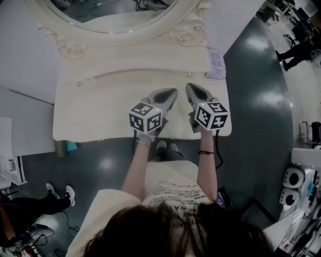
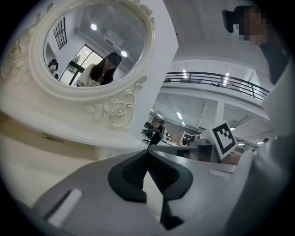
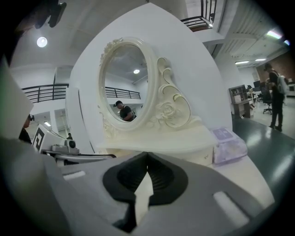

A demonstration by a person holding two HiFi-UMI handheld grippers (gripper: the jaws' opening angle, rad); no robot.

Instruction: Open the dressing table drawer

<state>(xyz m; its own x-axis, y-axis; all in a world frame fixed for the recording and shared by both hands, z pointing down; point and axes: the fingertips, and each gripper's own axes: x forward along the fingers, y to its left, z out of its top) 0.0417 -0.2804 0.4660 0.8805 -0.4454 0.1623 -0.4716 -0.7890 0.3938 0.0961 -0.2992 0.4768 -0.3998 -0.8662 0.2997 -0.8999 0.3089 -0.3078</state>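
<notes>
A cream dressing table (image 1: 95, 113) stands in front of me, with an oval carved mirror (image 1: 113, 15) at its back. Under the mirror runs a low drawer tier (image 1: 125, 75) with small knobs (image 1: 77, 83), closed; one knob (image 3: 206, 158) also shows in the right gripper view. My left gripper (image 1: 173, 92) hovers over the right half of the tabletop, its jaws shut and empty (image 2: 148, 150). My right gripper (image 1: 189, 86) is close beside it, also shut with nothing held (image 3: 147, 154). Both point toward the mirror, apart from the drawer tier.
A lilac tissue pack (image 1: 216, 64) lies at the table's back right corner (image 3: 228, 145). A white cabinet (image 1: 15, 145) stands at the left, where a person's legs (image 1: 55, 198) are also on the floor. Equipment (image 1: 296, 180) crowds the right edge.
</notes>
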